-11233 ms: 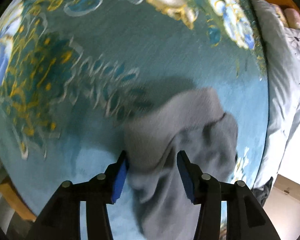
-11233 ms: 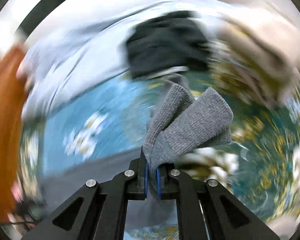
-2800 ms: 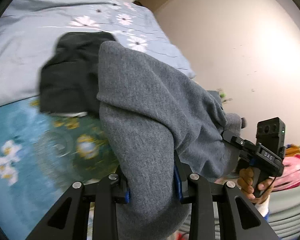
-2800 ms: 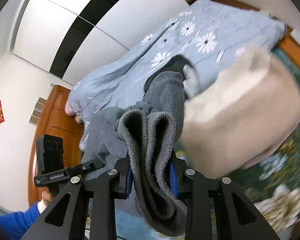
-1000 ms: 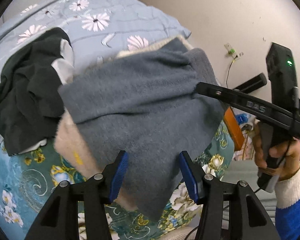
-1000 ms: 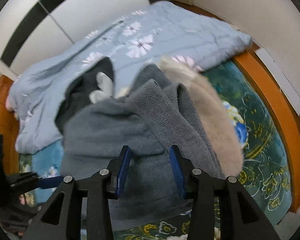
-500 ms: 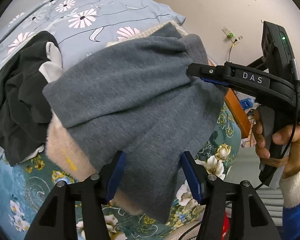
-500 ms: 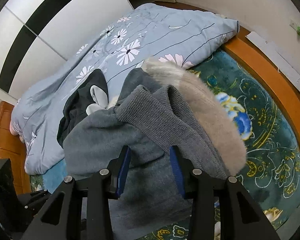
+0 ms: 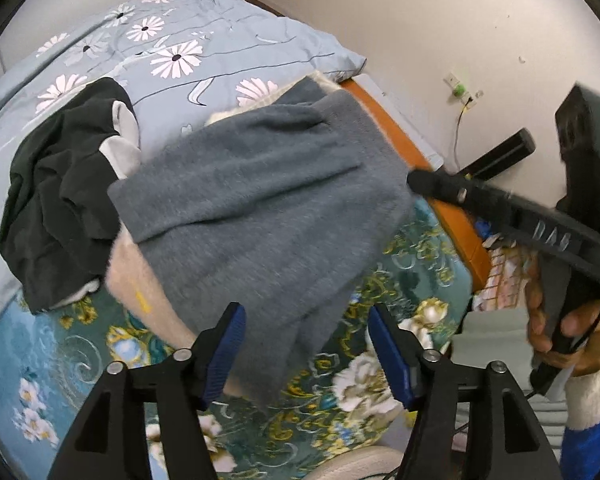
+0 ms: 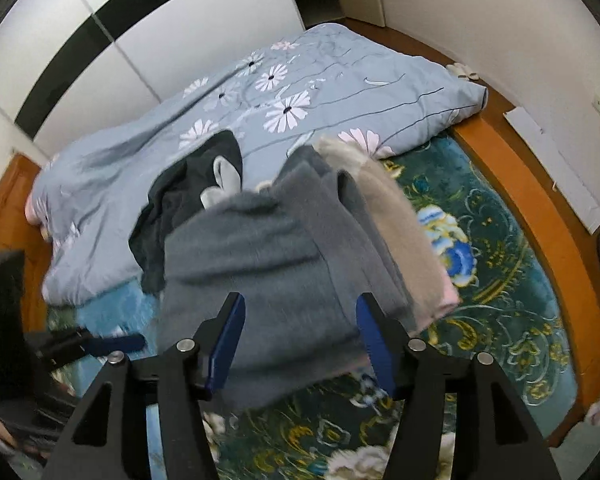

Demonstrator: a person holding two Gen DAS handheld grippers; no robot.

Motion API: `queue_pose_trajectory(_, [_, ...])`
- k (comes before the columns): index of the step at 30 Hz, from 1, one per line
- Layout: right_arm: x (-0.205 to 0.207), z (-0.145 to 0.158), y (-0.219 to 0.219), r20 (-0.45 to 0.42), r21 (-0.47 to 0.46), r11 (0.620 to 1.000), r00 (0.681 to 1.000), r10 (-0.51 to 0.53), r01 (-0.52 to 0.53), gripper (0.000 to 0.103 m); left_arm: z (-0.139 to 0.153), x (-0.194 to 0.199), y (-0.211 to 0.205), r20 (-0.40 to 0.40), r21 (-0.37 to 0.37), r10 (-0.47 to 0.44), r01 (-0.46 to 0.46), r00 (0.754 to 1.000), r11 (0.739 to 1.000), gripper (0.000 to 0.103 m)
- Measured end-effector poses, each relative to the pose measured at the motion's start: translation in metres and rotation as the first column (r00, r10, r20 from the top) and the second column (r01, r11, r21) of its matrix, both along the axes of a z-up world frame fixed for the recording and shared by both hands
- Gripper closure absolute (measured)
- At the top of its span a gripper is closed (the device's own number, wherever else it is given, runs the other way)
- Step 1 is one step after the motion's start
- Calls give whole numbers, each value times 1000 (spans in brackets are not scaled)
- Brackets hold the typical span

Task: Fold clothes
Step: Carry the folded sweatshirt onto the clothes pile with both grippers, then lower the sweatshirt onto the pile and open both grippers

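A folded grey sweater (image 9: 260,208) lies on top of a fluffy beige garment (image 9: 140,280) on the bed. A crumpled dark garment (image 9: 56,200) sits to its left, partly on the quilt. My left gripper (image 9: 304,332) is open, just short of the sweater's near edge, holding nothing. In the right wrist view the same grey sweater (image 10: 260,264) covers the beige garment (image 10: 400,236), and the dark garment (image 10: 180,200) is behind it. My right gripper (image 10: 300,320) is open there with nothing between its pads.
A pale blue daisy quilt (image 10: 320,80) fills the far half of the bed. A teal floral blanket (image 10: 480,280) covers the near half. The wooden bed frame (image 10: 540,200) runs along the wall. A hand (image 9: 560,328) holds the right gripper's handle.
Both grippers let go of the grey sweater, which now rests on the beige garment. Over the last half second both have drawn back from it.
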State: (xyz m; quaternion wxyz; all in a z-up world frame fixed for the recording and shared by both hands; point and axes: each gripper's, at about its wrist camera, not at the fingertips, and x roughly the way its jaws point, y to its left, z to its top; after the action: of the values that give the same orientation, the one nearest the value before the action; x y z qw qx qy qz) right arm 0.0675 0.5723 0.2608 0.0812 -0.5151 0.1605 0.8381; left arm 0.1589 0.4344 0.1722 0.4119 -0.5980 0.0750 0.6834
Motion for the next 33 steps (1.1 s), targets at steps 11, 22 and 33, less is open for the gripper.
queue_pose_trajectory(11, [54,-23,-12,-45,59,996,996,74,-71,10,-14,38,-11,-40,-88,75,-79,996,993,12])
queue_pose_trajectory(22, [68,-48,-10,-77,100,993,994,72,-64,10,-36,45,-16,-46,-150,156,-161,987,976,0])
queue_pose_trajectory(33, [57,-68,-17,-78,99,988,989,126,-118,10,-52,42,-23,-77,-183,230,-241,970,953,0])
